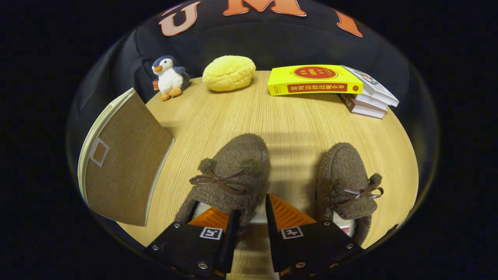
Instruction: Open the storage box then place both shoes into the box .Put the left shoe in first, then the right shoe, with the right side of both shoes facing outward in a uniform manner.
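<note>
Two brown fuzzy slippers with small bows lie on the wooden table (288, 124), toes pointing away from me. My gripper (251, 206) is at the heel end of the left-hand shoe (229, 171). One finger sits inside its white-lined opening and the other outside its right wall, so the fingers are shut on that wall with only a narrow gap. The shoe rests on the table. The right-hand shoe (344, 175) lies just beyond and right of the outer finger, untouched. The storage box (124, 163), brown fabric with cream trim and a small label window, stands left of the shoes. Its inside is hidden.
At the table's far edge stand a penguin plush (169, 77) and a yellow bun-shaped cushion (228, 73). A yellow book (315, 79) lies on a stack of books (369, 97) at the far right. Bare wood stretches between the shoes and these things.
</note>
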The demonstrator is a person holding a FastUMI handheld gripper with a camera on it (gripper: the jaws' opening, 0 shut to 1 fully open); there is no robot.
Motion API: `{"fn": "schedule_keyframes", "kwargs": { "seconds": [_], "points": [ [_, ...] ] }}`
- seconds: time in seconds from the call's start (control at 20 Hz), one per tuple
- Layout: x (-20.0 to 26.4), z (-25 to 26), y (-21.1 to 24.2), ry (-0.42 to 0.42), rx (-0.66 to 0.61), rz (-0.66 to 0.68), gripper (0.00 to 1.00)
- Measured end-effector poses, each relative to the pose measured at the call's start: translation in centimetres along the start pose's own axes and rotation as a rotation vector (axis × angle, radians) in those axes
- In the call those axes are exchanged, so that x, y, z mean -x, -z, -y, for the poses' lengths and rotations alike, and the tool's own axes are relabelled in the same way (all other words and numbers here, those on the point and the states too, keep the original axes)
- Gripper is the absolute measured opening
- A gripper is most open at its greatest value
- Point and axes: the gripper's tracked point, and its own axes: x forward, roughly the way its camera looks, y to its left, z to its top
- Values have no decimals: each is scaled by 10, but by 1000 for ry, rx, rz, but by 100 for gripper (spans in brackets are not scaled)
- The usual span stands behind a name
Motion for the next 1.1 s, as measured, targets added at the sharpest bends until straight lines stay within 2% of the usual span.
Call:
{"fn": "schedule_keyframes", "kwargs": {
  "seconds": [0.15,0.25,0.35,0.6,0.75,1.1],
  "points": [
    [-3,0,-1,14,-44,-17,18],
    [-2,3,-2,22,-74,-21,8],
    [3,-2,-2,-2,-114,-34,3],
    [36,-18,-27,-10,-129,-6,3],
    [64,-37,-57,-17,-130,27,3],
    [127,-116,-124,-100,-125,89,3]
  ]
}}
